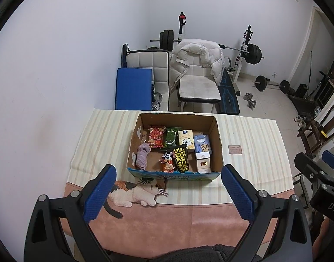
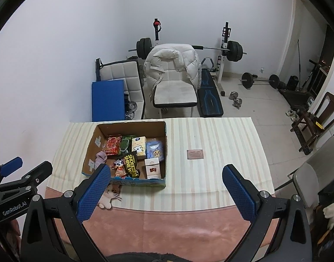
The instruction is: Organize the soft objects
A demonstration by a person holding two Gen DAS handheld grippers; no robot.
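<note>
An open cardboard box (image 1: 217,139) (image 2: 91,144) stands on the striped tablecloth. It holds a purple soft toy (image 1: 143,155) (image 2: 100,158), a red snack pack (image 1: 155,136), a green pack (image 1: 170,138), a yellow tissue pack (image 1: 186,139), a blue tissue pack (image 1: 202,144), a black shoe-wipes pouch (image 1: 181,160) (image 2: 131,162) and a white box (image 1: 203,162). My left gripper (image 1: 168,174) is open and empty, hovering in front of the box. My right gripper (image 2: 167,174) is open and empty, to the box's right front.
A small pink card (image 1: 235,149) (image 2: 195,154) lies on the table right of the box. A cat picture (image 1: 143,191) is printed on the cloth at the front. Chairs, a white jacket (image 1: 196,60) and weights stand beyond the table (image 2: 221,135).
</note>
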